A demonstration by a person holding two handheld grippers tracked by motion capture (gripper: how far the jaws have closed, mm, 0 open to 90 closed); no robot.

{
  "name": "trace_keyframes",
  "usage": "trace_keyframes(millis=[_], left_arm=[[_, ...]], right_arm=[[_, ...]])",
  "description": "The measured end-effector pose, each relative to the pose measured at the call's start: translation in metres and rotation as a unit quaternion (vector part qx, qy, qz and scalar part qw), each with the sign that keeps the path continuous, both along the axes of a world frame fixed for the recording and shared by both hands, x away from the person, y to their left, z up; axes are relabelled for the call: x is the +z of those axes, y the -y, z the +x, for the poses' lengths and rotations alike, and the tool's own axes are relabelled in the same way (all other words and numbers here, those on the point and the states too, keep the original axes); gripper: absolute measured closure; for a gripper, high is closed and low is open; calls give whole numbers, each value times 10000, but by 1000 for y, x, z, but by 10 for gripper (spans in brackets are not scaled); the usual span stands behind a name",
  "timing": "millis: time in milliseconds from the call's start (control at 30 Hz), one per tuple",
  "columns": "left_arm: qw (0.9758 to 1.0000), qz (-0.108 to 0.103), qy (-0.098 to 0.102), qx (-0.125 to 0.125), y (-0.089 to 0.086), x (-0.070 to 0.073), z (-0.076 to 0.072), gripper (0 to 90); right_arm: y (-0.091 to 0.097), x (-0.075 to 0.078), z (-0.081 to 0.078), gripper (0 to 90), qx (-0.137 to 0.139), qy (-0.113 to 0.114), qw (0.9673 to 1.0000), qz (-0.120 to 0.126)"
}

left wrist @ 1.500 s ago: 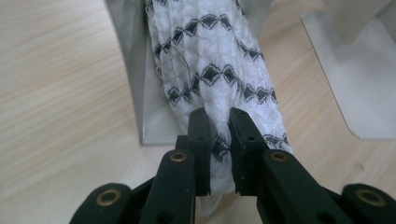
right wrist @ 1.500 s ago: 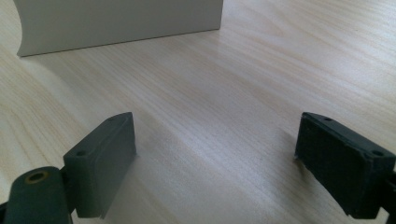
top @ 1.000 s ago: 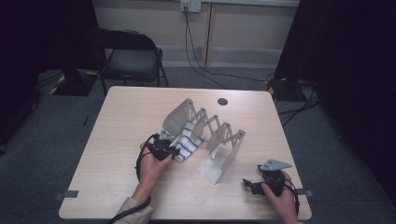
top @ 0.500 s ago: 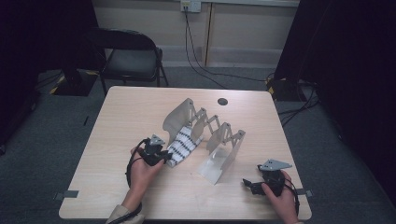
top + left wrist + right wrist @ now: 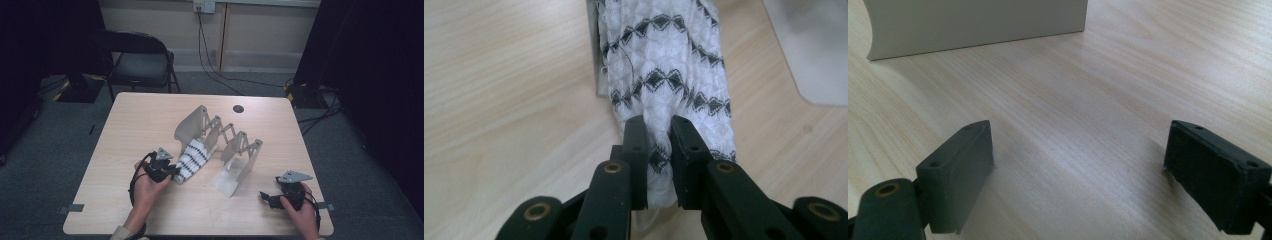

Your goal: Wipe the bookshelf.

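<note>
left tool (image 5: 658, 150) clamped on the near end of the patterned cloth (image 5: 192, 159), stretched low over the desk (image 5: 140, 125) from the folding rack (image 5: 225, 145), likely to draw it free. right tool (image 5: 1080, 175) parked apart, empty, near the rack's end panel.

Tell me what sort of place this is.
Probably a recording room or lab set-up, not a home: a bare light wooden table on grey carpet, black curtains at the sides, a black folding chair, and cables running from a wall socket.
</note>
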State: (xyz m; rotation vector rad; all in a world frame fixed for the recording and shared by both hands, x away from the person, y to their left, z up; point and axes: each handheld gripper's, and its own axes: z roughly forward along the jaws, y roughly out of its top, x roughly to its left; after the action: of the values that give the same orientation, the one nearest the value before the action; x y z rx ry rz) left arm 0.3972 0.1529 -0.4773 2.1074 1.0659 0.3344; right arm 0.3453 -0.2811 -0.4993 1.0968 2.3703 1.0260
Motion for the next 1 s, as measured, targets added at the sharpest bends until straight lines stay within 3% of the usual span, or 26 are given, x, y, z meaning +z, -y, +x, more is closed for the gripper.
trace_keyframes(millis=[167,267,533,1000], left_arm=[[10000,-24,82,12,15,-1,16,789],[9998,-157,84,8,24,-1,24,780],[10000,3,53,23,33,-3,35,776],[10000,-48,-16,55,14,-7,20,774]], right_arm=[[0,0,0,115,-1,-1,10000,1],[0,0,0,115,-1,-1,10000,1],[0,0,0,115,-1,-1,10000,1],[0,0,0,115,-2,1,10000,0]])
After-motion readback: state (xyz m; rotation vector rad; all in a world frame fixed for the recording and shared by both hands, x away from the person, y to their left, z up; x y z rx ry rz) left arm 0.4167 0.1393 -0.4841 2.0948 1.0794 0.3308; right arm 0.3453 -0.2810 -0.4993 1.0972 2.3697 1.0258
